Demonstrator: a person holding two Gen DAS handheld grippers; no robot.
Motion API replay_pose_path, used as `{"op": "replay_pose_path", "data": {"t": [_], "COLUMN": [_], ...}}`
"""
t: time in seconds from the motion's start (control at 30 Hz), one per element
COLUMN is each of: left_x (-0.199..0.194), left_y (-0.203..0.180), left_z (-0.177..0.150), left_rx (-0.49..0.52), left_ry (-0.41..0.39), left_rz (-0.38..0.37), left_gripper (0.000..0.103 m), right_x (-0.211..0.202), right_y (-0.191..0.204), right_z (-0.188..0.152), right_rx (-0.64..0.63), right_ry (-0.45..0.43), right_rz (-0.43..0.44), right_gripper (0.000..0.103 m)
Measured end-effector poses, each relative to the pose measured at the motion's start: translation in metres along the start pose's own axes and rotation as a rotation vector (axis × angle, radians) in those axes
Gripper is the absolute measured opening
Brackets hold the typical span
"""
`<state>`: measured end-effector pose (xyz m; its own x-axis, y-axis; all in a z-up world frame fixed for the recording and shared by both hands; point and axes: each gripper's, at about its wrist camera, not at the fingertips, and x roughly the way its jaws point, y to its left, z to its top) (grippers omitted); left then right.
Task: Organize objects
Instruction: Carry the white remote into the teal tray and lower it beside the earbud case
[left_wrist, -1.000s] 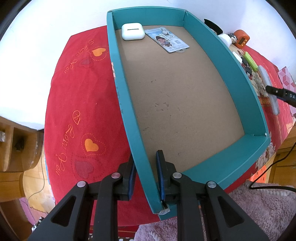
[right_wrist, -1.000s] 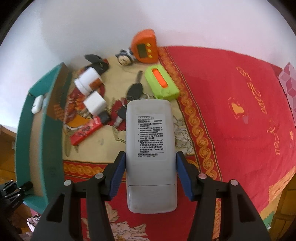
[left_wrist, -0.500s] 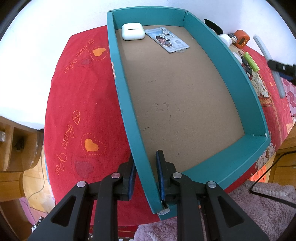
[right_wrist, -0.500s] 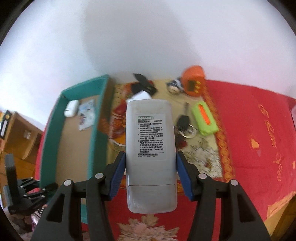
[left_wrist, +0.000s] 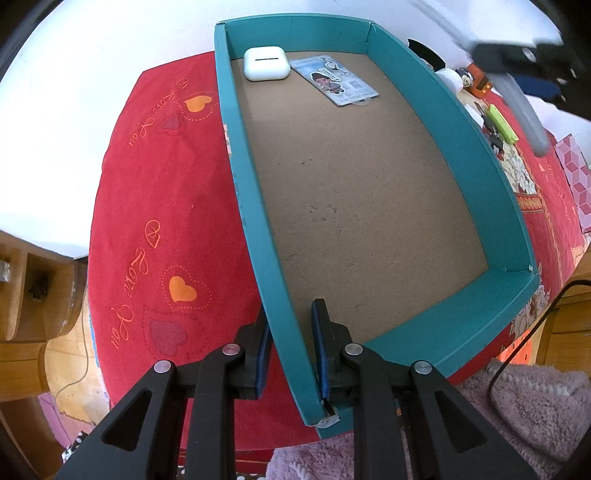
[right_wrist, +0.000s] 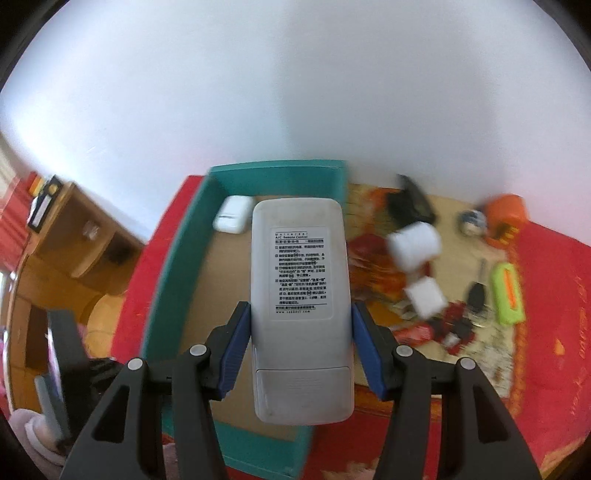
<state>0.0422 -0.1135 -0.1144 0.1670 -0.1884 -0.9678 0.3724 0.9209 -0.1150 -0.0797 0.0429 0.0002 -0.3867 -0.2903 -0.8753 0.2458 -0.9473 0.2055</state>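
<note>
Items right of box (right_wrist: 173, 280) blurred, hard to read. Right gripper (right_wrist: 300, 343) clamps remote (right_wrist: 301, 295) above box floor; left gripper (left_wrist: 290, 343) pinched tight on box wall.

Teal box (left_wrist: 491, 177) floor mostly bare; earbud case (left_wrist: 265, 62) and card (left_wrist: 334, 79) crowd far end (left corner).

Earbud case (left_wrist: 265, 62) and card (left_wrist: 334, 80) in box (left_wrist: 255, 206) (far end).
</note>
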Motion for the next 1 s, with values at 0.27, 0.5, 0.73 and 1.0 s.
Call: {"op": "replay_pose_path", "data": {"t": [0.27,0.5,0.73,1.0], "left_x": [-0.002,-0.002,-0.003,-0.003], "left_y": [-0.001,-0.001,-0.001,-0.001], "left_z": [-0.002,-0.003,-0.003,0.001], "left_rx": [-0.027,-0.051,-0.079,-0.104], "left_ry": [-0.004,-0.007,-0.011,-0.015], "left_rz": [0.006,0.011,0.017,0.022], "left_gripper": [0.020,0.020,0.020,0.020], "right_x": [0.051,0.098,0.125,0.136], "right_y": [0.051,0.067,0.072,0.080], "right_z": [0.016,0.018,0.020,0.017], "right_rx": [-0.043,-0.004,0.076,0.087], "right_ry": [0.110,0.199,0.258,0.288], "right_rz": [0.069,0.065,0.052,0.027], "right_gripper": [0.054,0.054,0.054,0.053]}}
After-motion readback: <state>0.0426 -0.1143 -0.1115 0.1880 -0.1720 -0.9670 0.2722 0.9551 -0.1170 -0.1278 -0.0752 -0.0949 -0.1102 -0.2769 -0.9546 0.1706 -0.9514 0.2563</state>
